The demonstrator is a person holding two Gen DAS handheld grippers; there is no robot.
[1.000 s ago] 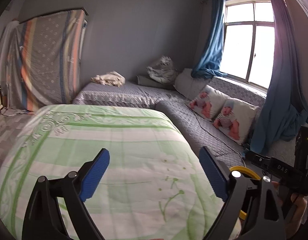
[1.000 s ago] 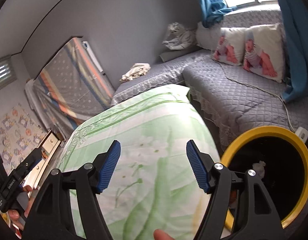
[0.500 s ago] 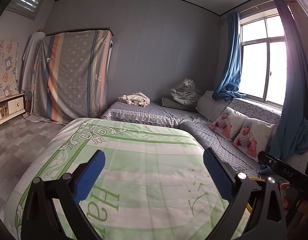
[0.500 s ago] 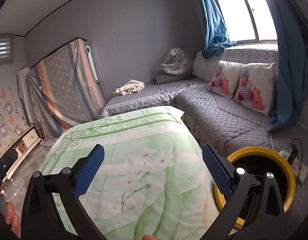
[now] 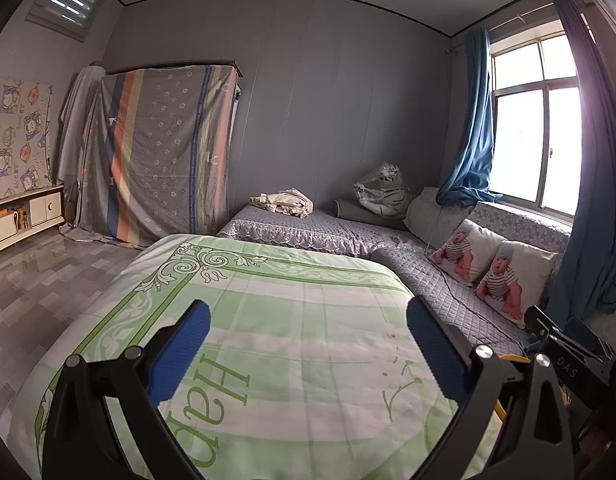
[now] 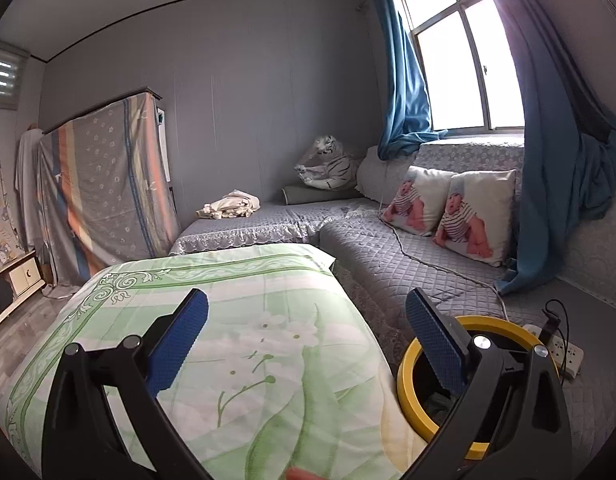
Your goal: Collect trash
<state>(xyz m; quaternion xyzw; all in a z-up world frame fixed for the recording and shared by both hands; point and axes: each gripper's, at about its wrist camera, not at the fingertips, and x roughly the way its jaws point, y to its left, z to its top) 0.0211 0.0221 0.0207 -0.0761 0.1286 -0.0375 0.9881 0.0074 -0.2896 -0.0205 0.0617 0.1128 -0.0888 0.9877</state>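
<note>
My left gripper [image 5: 308, 346] stands open over a green and white floral quilt [image 5: 292, 320] on a bed, with nothing between its blue pads [image 5: 180, 354]. My right gripper [image 6: 308, 340] is open too, over the same quilt [image 6: 248, 320], and holds nothing. A round bin with a yellow rim [image 6: 404, 376] stands beside the bed at lower right, partly behind the right finger, and its dark inside is hard to make out. In the left wrist view only a sliver of the yellow rim [image 5: 510, 357] shows. I see no loose trash on the quilt.
A grey quilted corner sofa [image 6: 388, 256] carries two baby-print pillows [image 6: 448, 208], a toy tiger [image 6: 328, 164] and a crumpled cloth [image 6: 228, 206]. A white power strip [image 6: 564, 354] with cables lies by the bin. Blue curtains, a draped wardrobe [image 5: 164, 148] and tiled floor [image 5: 36, 280] surround the bed.
Both views have swung up and levelled, so more of the wall and ceiling shows. The right gripper's jaws have widened a good deal, the left's slightly. The bin now sits lower right and more hidden.
</note>
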